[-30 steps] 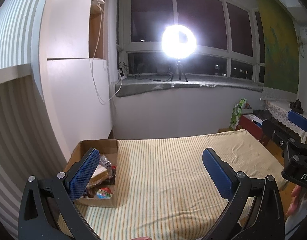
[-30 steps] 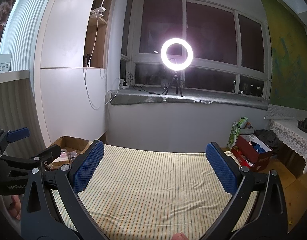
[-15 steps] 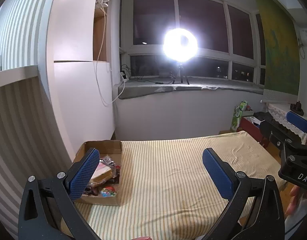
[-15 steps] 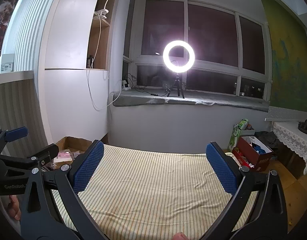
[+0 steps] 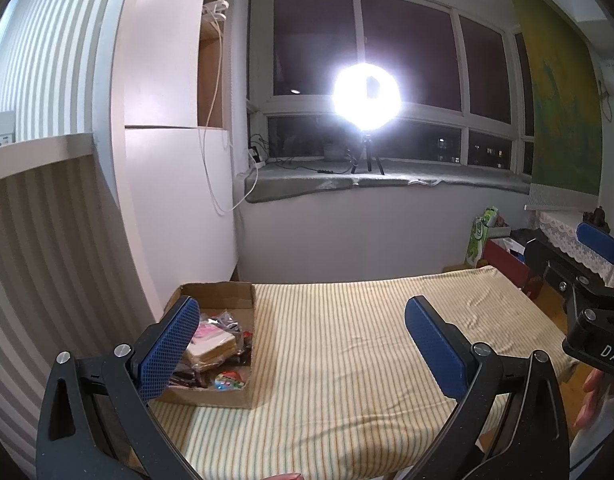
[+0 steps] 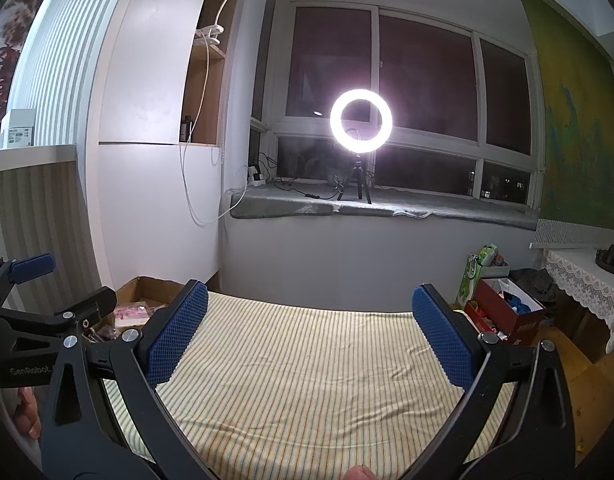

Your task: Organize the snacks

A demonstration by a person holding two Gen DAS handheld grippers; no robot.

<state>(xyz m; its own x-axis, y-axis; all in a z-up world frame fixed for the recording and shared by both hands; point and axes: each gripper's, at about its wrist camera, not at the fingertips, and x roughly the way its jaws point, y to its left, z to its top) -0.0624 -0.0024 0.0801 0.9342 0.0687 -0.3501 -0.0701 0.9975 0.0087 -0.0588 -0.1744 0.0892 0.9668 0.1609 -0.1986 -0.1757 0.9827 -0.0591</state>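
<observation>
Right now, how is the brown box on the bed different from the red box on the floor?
The cardboard box sits on the striped bed, at its left edge; the red box sits on the floor, past the bed's right side. The cardboard box is plain brown and holds snack packets; the red box is dark red, with blue and white things inside that are too small to name. Both are open on top.

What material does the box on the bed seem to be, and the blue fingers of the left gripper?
The box looks like plain brown corrugated cardboard, matte, with raw folded flaps. The left gripper fingers seem faced with blue rubbery pads, to judge by their fine grid texture; the exact material is uncertain.
</observation>
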